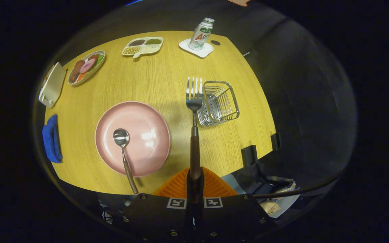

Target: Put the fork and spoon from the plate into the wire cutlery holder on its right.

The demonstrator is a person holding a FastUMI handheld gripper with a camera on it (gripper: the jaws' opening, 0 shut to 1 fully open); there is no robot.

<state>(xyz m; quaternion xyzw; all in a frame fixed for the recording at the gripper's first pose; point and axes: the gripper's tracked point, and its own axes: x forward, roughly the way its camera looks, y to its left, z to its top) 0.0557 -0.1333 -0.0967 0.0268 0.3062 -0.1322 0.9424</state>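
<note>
Between the fingers: we find the hand-held gripper (195, 175) pinching the fork (194, 111) by its handle, tines just beside the holder (218, 104).
Spoon (124, 153): on plate (132, 137).
Handling: we judge both light, stiff, slippery; grip handles.

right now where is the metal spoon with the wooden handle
In the gripper view, the spoon lies on the pink plate, left of the gripper shut on the fork.

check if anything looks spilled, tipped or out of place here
Nothing stands out. The hand-held gripper is shut on the fork, the spoon lies on the plate, and the holder stands upright.
</note>
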